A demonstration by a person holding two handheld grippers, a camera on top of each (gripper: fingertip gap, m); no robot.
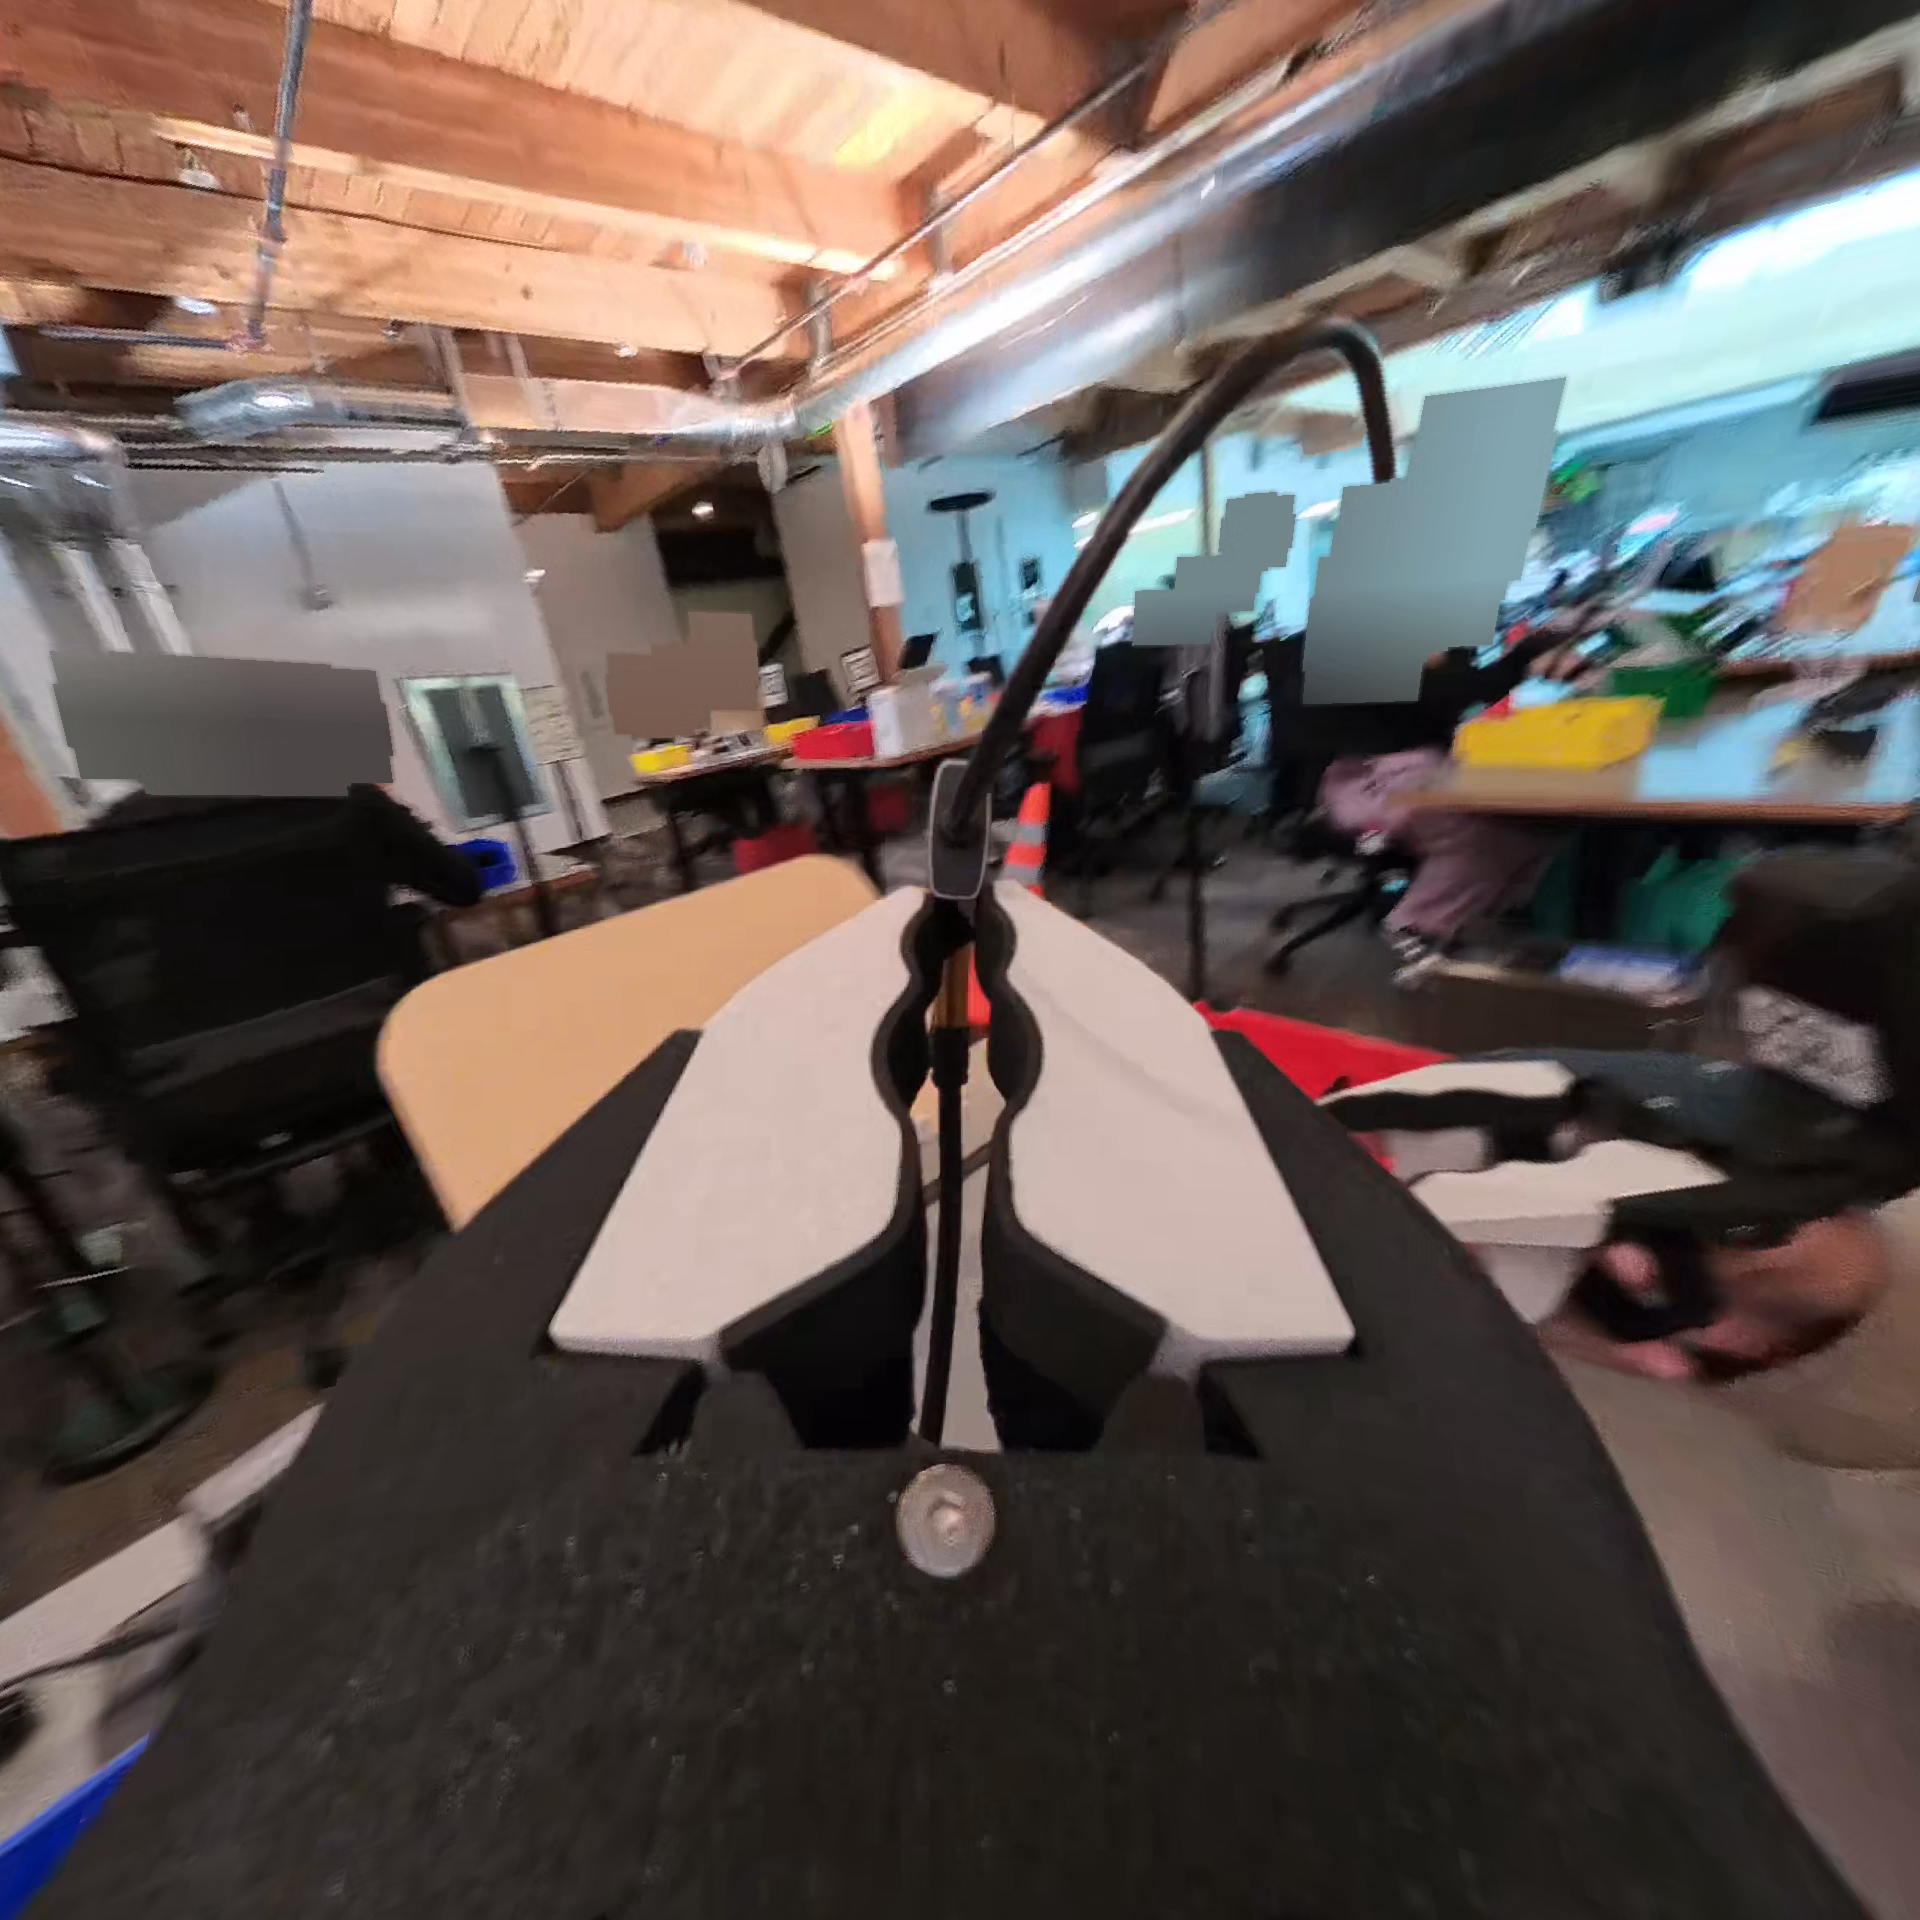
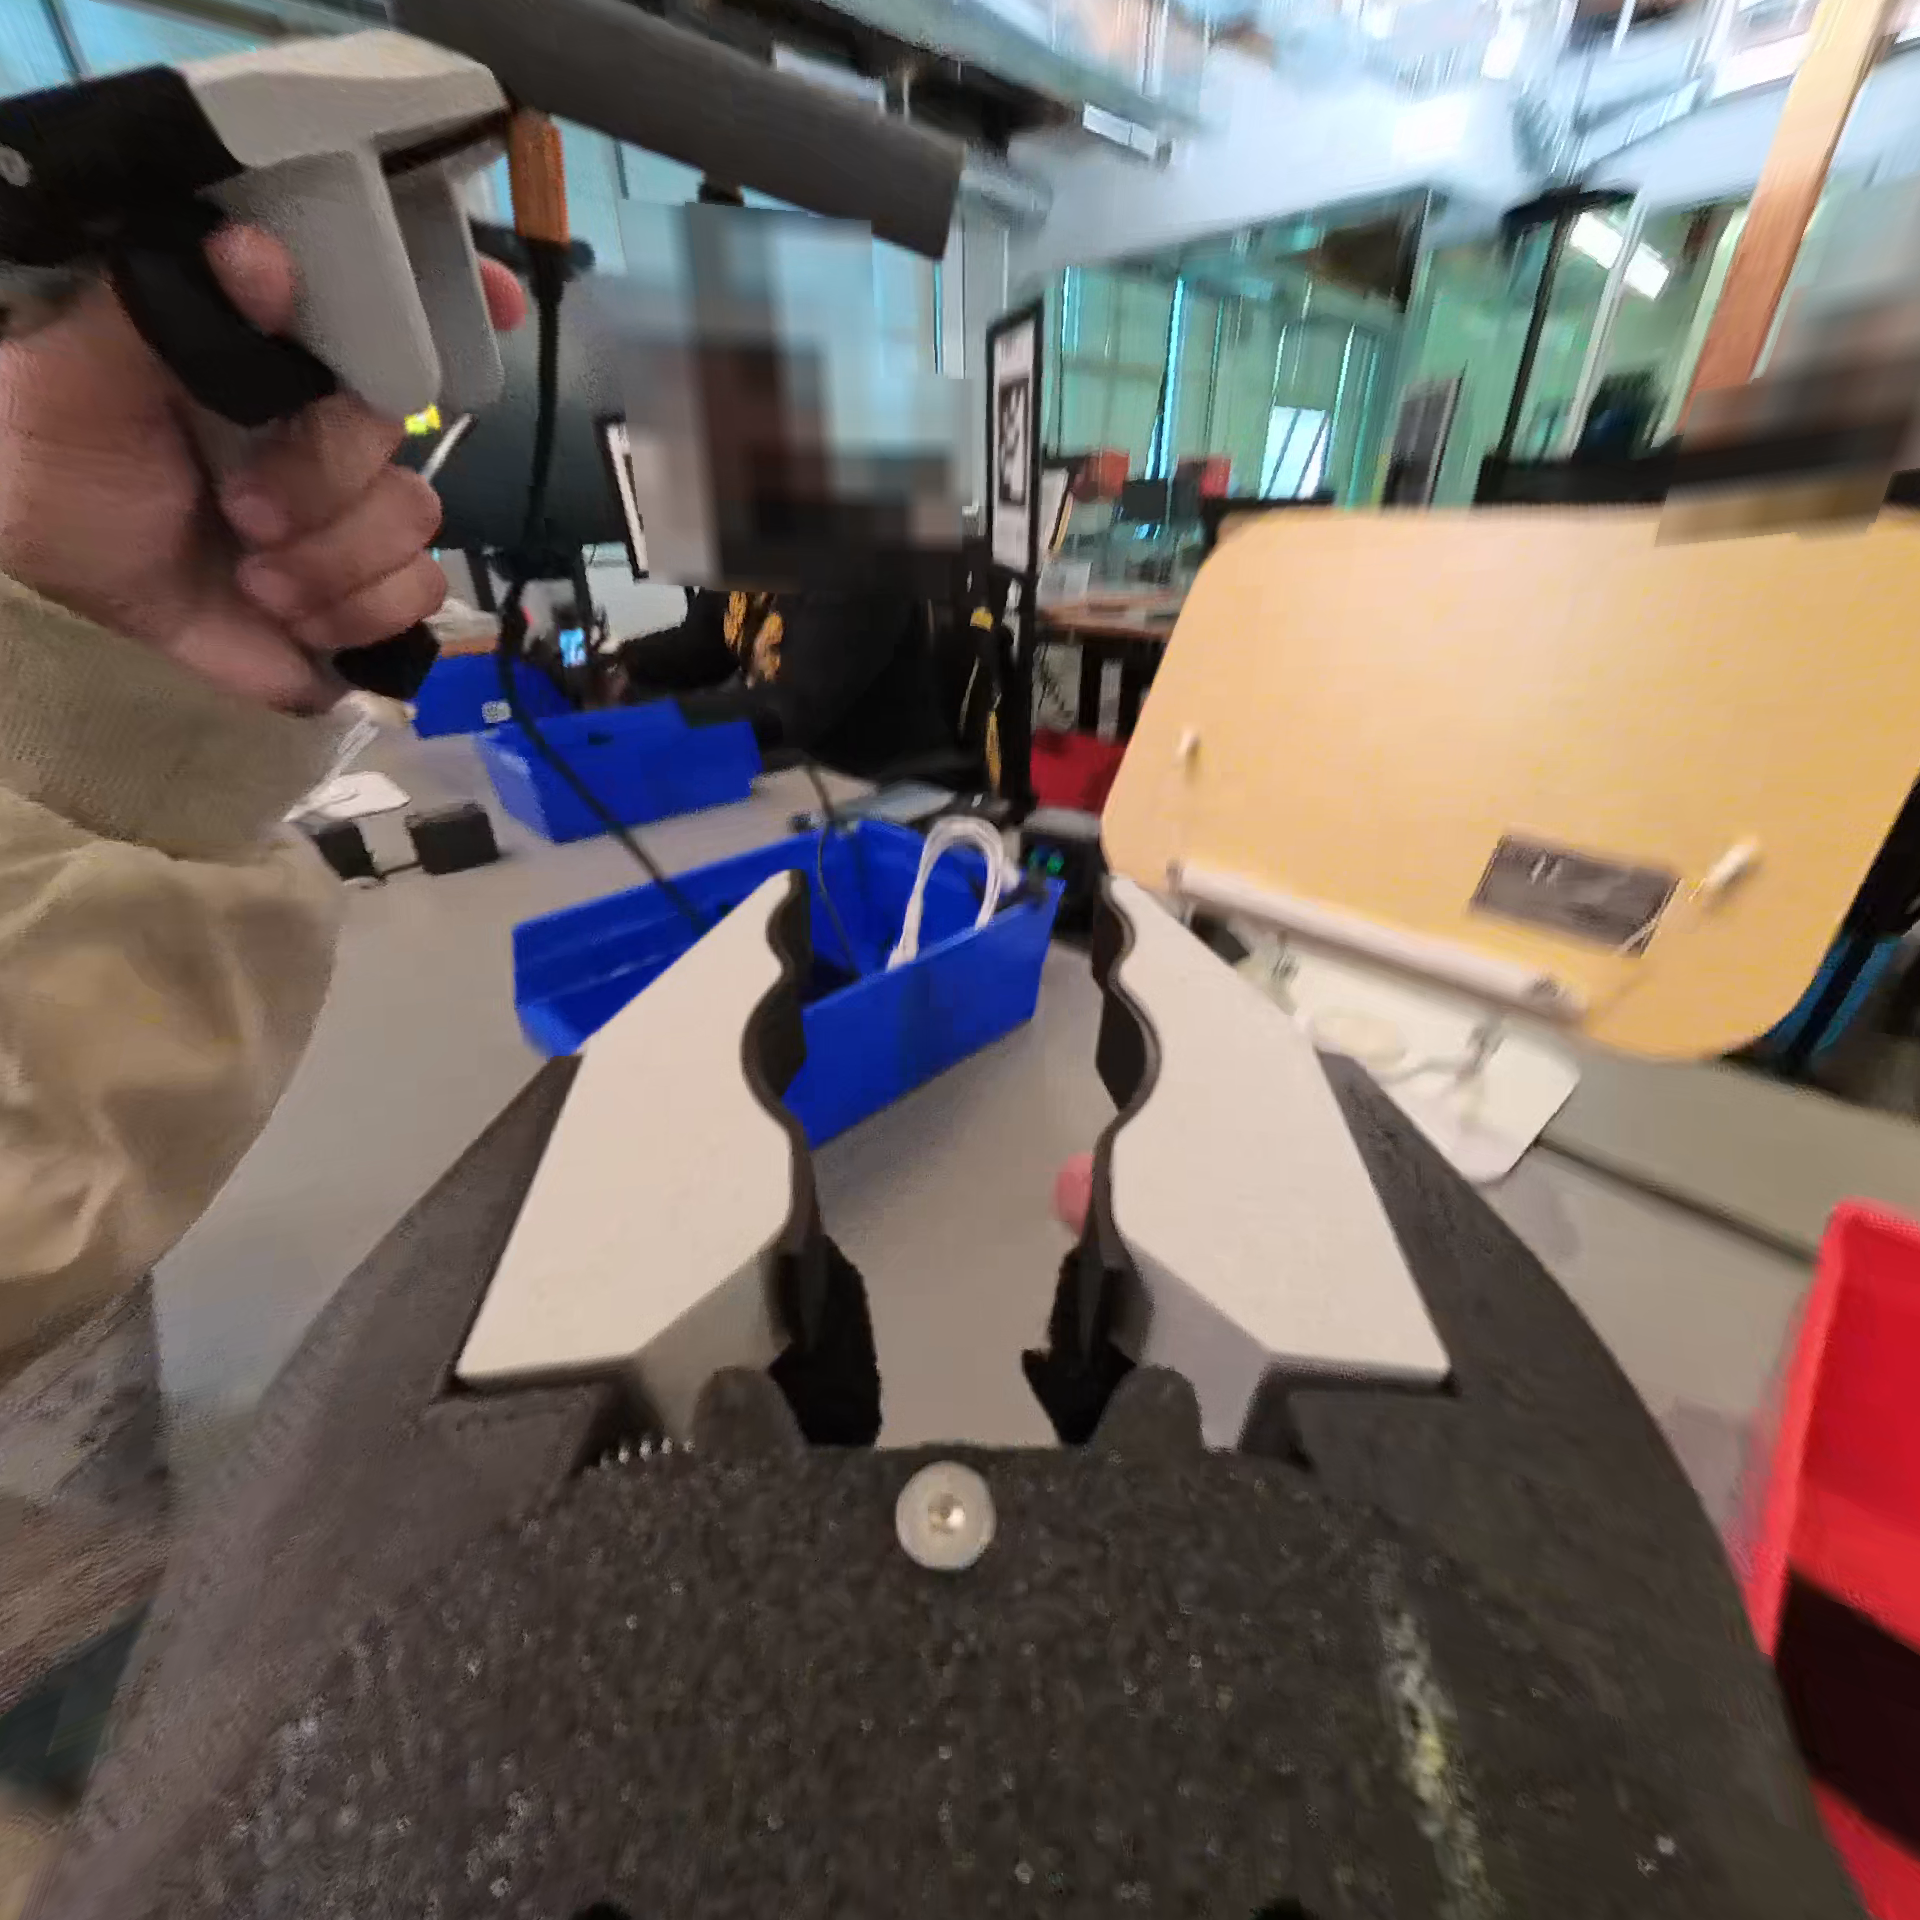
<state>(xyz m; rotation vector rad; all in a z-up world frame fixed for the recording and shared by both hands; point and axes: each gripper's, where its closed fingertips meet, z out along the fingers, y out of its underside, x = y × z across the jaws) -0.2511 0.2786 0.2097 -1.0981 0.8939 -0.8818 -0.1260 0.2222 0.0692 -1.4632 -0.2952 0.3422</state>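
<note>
My left gripper [image 1: 958, 914] is shut on a black cable [image 1: 1081, 582] with a gold-coloured connector sleeve [image 1: 954, 997], held up in the air; the cable arcs up and to the right and also hangs down between the fingers. In the right wrist view the left gripper [image 2: 312, 187] shows at upper left, held by a hand, with the cable [image 2: 540, 416] hanging from it into a blue bin [image 2: 883, 997]. My right gripper [image 2: 945, 914] is open and empty above the grey table [image 2: 395, 1039], just in front of that blue bin. It also shows in the left wrist view [image 1: 1475, 1143] at the right.
The blue bin holds a white cable [image 2: 956, 883]. More blue bins [image 2: 623, 769] stand behind. A tan board [image 2: 1507, 769] is tilted up at the right over a white tray [image 2: 1455, 1070]. A red bin [image 2: 1849, 1455] sits at the right edge. People sit at tables beyond. The left gripper's tips are roughly 20 centimeters from the right gripper's.
</note>
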